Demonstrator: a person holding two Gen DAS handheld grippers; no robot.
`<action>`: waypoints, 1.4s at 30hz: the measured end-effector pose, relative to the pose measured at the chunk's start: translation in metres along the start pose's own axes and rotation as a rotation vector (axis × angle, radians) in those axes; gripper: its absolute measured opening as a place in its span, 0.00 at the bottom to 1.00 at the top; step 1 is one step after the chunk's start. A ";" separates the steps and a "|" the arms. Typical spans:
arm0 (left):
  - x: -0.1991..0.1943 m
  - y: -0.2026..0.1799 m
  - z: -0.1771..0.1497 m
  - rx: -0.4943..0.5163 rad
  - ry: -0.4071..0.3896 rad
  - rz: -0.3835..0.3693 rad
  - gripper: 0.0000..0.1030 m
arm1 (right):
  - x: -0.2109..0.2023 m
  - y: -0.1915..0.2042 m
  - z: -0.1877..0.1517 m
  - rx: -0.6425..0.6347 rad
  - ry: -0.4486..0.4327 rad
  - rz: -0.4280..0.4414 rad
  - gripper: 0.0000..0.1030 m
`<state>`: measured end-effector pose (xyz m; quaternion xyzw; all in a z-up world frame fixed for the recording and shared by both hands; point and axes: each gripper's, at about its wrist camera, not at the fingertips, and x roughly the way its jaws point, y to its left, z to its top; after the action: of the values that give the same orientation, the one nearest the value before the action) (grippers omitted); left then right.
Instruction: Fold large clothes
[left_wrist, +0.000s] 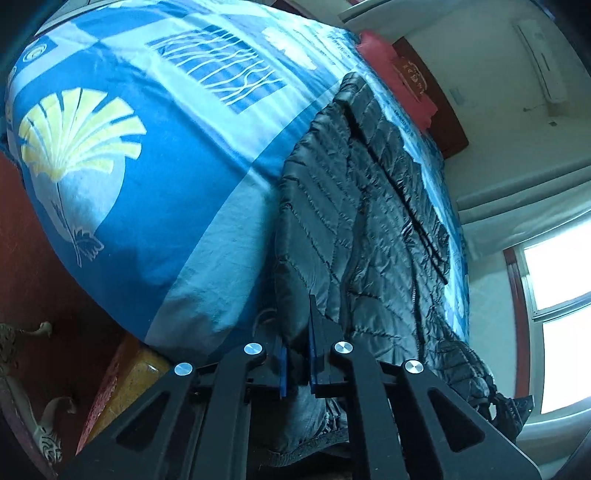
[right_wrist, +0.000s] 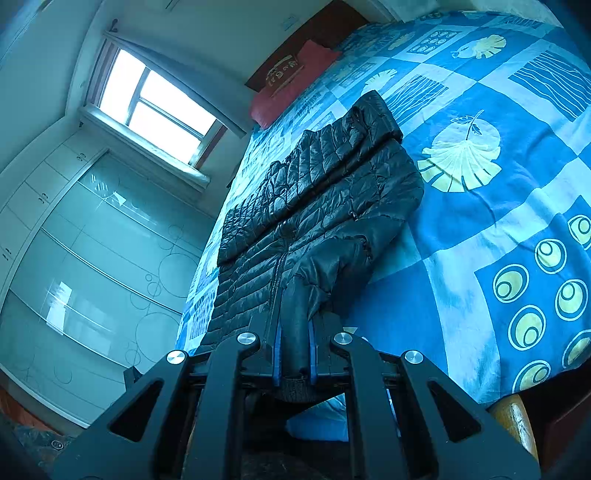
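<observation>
A black quilted puffer jacket (left_wrist: 369, 221) lies lengthwise on a bed with a blue patterned cover (left_wrist: 147, 166). My left gripper (left_wrist: 295, 354) is shut on the jacket's lower edge at the foot of the bed. In the right wrist view the jacket (right_wrist: 325, 192) lies zipped with one sleeve folded across its front. My right gripper (right_wrist: 295, 350) is shut on the sleeve (right_wrist: 295, 325) near its cuff, which hangs through the jaws. The blue cover (right_wrist: 480, 229) spreads to the right of it.
A red pillow (right_wrist: 291, 85) and dark wooden headboard (left_wrist: 436, 107) stand at the far end. A window (right_wrist: 155, 107) and glass-fronted wardrobe (right_wrist: 85, 258) are on one side. The floor (left_wrist: 37, 258) is reddish-brown beside the bed, with a yellow bed post (right_wrist: 513, 421).
</observation>
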<state>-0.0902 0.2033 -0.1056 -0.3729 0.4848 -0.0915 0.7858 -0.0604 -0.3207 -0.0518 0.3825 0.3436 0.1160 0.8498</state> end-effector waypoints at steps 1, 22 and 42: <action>-0.002 -0.001 0.001 0.001 -0.005 -0.004 0.07 | 0.000 0.000 -0.001 0.001 -0.001 0.002 0.10; 0.017 -0.136 0.138 0.163 -0.114 -0.320 0.05 | 0.067 0.032 0.130 0.011 -0.060 0.254 0.10; 0.235 -0.143 0.293 0.151 -0.033 -0.051 0.10 | 0.281 -0.065 0.256 0.184 0.021 -0.066 0.13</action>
<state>0.3049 0.1290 -0.0985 -0.3264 0.4537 -0.1416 0.8170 0.3142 -0.3814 -0.1176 0.4461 0.3739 0.0602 0.8109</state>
